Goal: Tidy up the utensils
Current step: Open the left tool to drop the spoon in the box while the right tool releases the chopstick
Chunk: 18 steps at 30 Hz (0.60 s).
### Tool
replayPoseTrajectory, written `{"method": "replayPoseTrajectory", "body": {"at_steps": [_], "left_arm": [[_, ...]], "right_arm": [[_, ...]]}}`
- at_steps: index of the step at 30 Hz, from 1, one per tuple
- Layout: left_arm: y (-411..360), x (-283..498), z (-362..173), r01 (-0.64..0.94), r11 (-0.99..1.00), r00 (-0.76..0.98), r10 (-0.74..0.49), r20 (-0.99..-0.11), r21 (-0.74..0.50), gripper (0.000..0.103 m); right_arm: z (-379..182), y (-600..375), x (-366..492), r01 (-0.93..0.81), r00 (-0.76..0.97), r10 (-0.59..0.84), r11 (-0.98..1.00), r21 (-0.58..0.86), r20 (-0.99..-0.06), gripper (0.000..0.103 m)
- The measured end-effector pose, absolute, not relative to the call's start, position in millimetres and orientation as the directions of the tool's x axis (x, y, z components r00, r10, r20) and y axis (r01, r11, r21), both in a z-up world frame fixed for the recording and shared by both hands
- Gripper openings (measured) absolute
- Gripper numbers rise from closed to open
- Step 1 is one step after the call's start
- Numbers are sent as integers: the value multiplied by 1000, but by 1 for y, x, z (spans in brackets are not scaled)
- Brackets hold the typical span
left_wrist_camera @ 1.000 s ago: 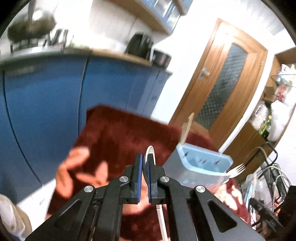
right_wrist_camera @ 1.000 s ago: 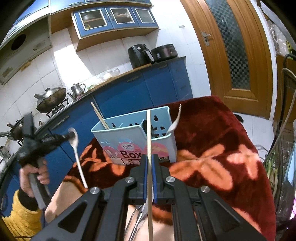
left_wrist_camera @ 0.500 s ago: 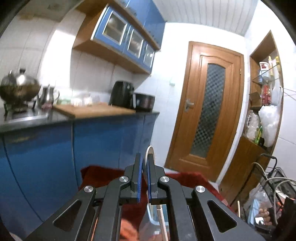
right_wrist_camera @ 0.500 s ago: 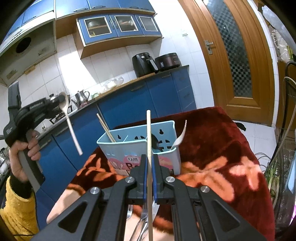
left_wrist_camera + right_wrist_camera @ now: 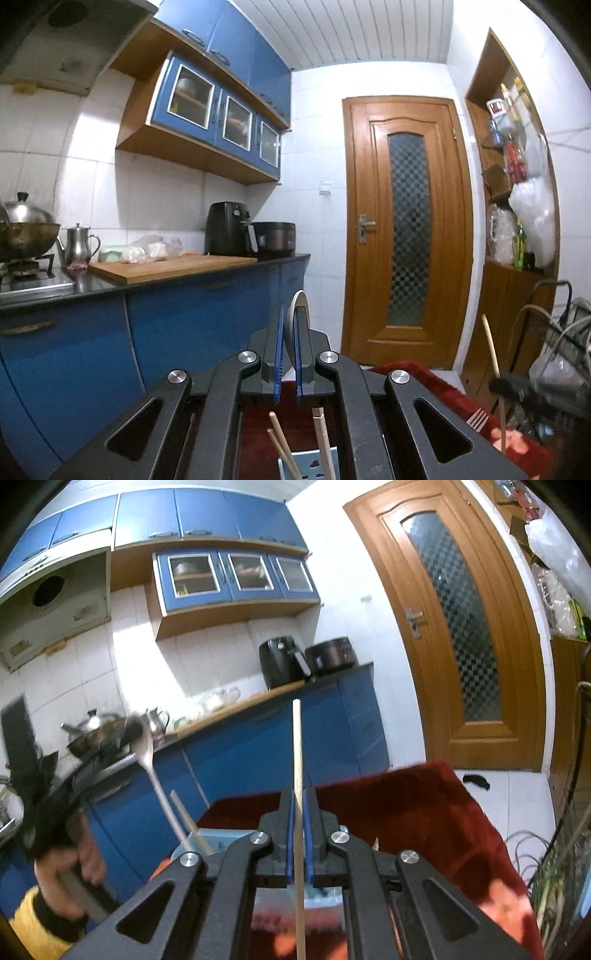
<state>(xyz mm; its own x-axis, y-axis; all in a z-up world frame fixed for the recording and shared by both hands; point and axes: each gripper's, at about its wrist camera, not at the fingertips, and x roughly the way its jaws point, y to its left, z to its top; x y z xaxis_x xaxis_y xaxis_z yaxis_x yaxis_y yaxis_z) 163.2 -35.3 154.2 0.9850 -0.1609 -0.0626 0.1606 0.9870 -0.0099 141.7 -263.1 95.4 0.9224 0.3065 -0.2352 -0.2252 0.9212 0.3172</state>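
Note:
My left gripper (image 5: 287,317) is shut on a white spoon (image 5: 297,302), bowl up; its handle (image 5: 325,439) hangs down over the light blue utensil box (image 5: 310,463), where a wooden chopstick (image 5: 282,448) stands. In the right wrist view the spoon (image 5: 147,753) points into the box (image 5: 207,840), beside a chopstick (image 5: 186,821). My right gripper (image 5: 298,801) is shut on a single wooden chopstick (image 5: 297,746), held upright just behind the box. That chopstick (image 5: 491,354) and a fork (image 5: 477,419) show at the right of the left wrist view.
The box stands on a dark red flowered cloth (image 5: 424,812) over a table. Blue cabinets and a counter (image 5: 166,273) with pots and appliances run along the left. A wooden door (image 5: 406,229) is ahead; a wire rack (image 5: 554,354) with cables is at right.
My left gripper has risen and tipped up with the spoon, bringing its handle over the box. My right gripper has tilted upward and closer to the box, still holding the chopstick.

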Motion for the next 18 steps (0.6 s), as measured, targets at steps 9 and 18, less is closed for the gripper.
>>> {"method": "replayPoseTrajectory", "body": {"at_steps": [9, 18], "left_arm": [[-30, 180, 118, 166, 985, 978, -171, -118, -52, 4], [-38, 182, 95, 171, 984, 974, -178, -140, -56, 4]], "right_arm": [[89, -243, 187, -219, 955, 259, 945, 242, -147, 6], [71, -231, 207, -234, 958, 256, 958, 165, -132, 6]]}}
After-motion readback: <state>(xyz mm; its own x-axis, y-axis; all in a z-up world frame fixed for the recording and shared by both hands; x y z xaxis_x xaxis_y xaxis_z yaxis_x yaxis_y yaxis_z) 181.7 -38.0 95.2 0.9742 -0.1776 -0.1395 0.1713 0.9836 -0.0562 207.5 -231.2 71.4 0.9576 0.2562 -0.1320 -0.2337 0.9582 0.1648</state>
